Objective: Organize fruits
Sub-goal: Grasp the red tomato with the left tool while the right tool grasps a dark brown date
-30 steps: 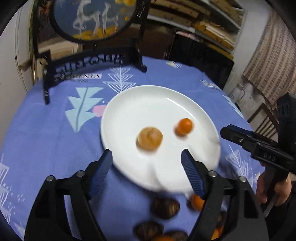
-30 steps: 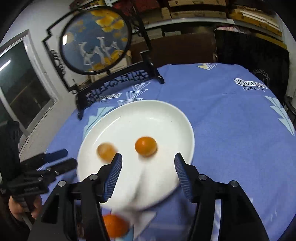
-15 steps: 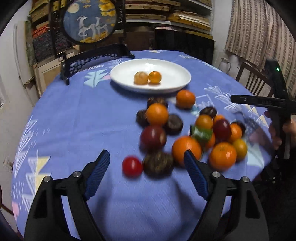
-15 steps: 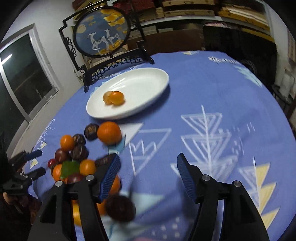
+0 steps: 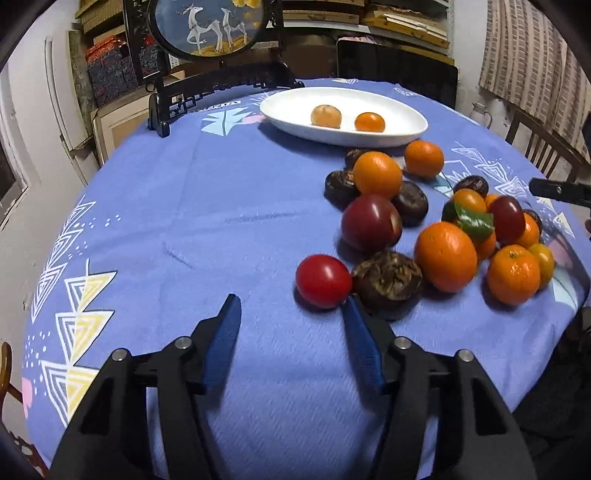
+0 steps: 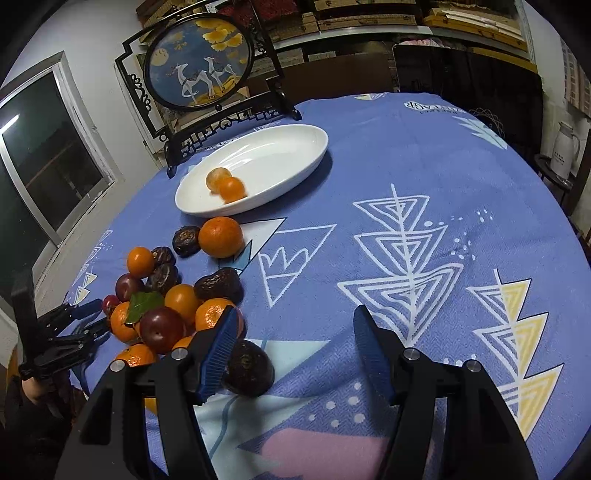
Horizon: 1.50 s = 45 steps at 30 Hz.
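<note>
A white oval plate [image 5: 280, 118] [image 6: 317, 147] at the far side of the blue tablecloth holds a tan fruit [image 5: 325, 116] and a small orange one [image 5: 369, 122]. Nearer lies a loose pile of oranges [image 5: 445, 256], dark red plums [image 5: 371, 223] and brown wrinkled fruits [image 5: 388, 284]. My left gripper [image 5: 291, 306] hovers low over bare cloth, jaws closing with nothing between them; a red tomato [image 5: 323, 280] sits just past its right fingertip. My right gripper [image 6: 295, 312] is open; a dark round fruit [image 6: 247, 373] lies between its fingers, close to the left pad.
A round painted screen on a black stand [image 5: 207, 26] [image 6: 199, 66] rises behind the plate. A wooden chair [image 5: 535, 144] and a white jug [image 6: 563, 151] stand beyond the table's right edge. Bare cloth stretches left of the pile.
Both grippers have drawn back from above the plate to the near side of the table by the fruit pile. The left jaws stand narrower than half a second ago.
</note>
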### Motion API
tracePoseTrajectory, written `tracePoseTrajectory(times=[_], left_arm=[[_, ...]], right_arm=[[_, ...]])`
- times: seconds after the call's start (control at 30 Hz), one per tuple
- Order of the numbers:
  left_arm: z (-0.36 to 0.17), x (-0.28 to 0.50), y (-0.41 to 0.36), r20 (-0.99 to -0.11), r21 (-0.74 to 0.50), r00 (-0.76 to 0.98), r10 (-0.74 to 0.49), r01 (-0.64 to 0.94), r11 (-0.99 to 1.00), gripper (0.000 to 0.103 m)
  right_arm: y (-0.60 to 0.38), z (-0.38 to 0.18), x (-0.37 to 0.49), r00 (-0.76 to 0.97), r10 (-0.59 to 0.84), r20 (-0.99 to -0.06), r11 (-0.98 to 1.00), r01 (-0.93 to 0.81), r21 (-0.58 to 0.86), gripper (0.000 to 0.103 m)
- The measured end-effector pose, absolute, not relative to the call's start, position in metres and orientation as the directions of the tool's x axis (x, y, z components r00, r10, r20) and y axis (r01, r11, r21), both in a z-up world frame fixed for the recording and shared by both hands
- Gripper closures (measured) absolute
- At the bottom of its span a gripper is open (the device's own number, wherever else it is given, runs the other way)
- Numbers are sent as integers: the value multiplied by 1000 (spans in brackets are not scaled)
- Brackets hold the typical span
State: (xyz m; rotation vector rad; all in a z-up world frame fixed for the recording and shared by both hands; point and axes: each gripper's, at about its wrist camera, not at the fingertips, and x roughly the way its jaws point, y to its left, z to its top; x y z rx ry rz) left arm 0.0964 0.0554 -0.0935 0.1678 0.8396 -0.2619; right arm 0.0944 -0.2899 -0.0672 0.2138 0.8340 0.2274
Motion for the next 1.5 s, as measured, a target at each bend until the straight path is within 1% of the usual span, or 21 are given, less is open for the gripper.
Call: tracePoseTrajectory(times=[0.1, 0.3, 0.33, 0.37, 0.4, 0.57, 0.63, 0.7, 0.77, 0.83, 0.87, 0.9, 1.03, 1.2, 1.33, 1.4, 1.5], left_arm=[[-95, 104, 55, -749, 22, 639, -173, 285, 958, 47], [-97, 116, 46, -728, 22, 666, -165, 263, 965, 48], [-97, 117, 46, -724, 11, 667, -176, 266, 964, 53], [-97, 117, 47, -719, 3, 669, -185, 270, 963, 67], [-97, 116, 46, -715, 5, 674, -185, 269, 963, 72], [-95, 114, 52, -707, -46, 671, -221, 268, 962, 72], [-91, 109, 56, -688, -76, 681, -249, 274, 959, 72], [-88, 105, 58, -679, -75, 692, -245, 267, 961, 72], [-85, 102, 59, -674, -80, 696, -249, 266, 960, 72], [-84, 100, 59, -674, -82, 696, -250, 266, 961, 72], [-84, 99, 58, -674, -81, 696, -248, 265, 961, 72], [-84, 98, 58, -675, -82, 695, -248, 264, 961, 72], [-84, 94, 59, -674, -91, 694, -254, 264, 960, 72], [-84, 92, 58, -674, -86, 693, -256, 270, 959, 72], [-84, 92, 56, -675, -87, 692, -255, 268, 959, 72], [-86, 93, 56, -682, -90, 687, -252, 262, 961, 72], [-86, 92, 57, -684, -91, 686, -248, 256, 962, 72]], right_arm=[[-287, -68, 94, 642, 288, -711, 953, -123, 275, 38], [-279, -69, 84, 637, 315, -704, 949, -193, 250, 38], [-279, -69, 82, 636, 318, -703, 948, -203, 245, 38], [-278, -68, 80, 634, 322, -703, 947, -216, 238, 38], [-278, -68, 76, 630, 327, -705, 945, -234, 229, 38], [-270, -69, 63, 617, 336, -711, 935, -311, 173, 38], [-263, -70, 59, 613, 336, -715, 928, -344, 141, 38], [-255, -72, 59, 612, 321, -723, 925, -366, 101, 38], [-250, -74, 59, 607, 325, -726, 920, -380, 94, 42], [-247, -76, 61, 602, 343, -721, 914, -392, 107, 42], [-248, -76, 63, 600, 360, -714, 909, -398, 123, 45], [-248, -76, 65, 593, 374, -713, 904, -404, 137, 56], [-252, -75, 69, 563, 404, -721, 894, -409, 182, 67], [-258, -77, 65, 574, 339, -745, 913, -391, 115, 67], [-245, -83, 69, 599, 293, -745, 917, -397, 42, 67], [-246, -85, 74, 601, 304, -739, 918, -392, 58, 70], [-252, -85, 77, 604, 328, -727, 920, -378, 102, 71]])
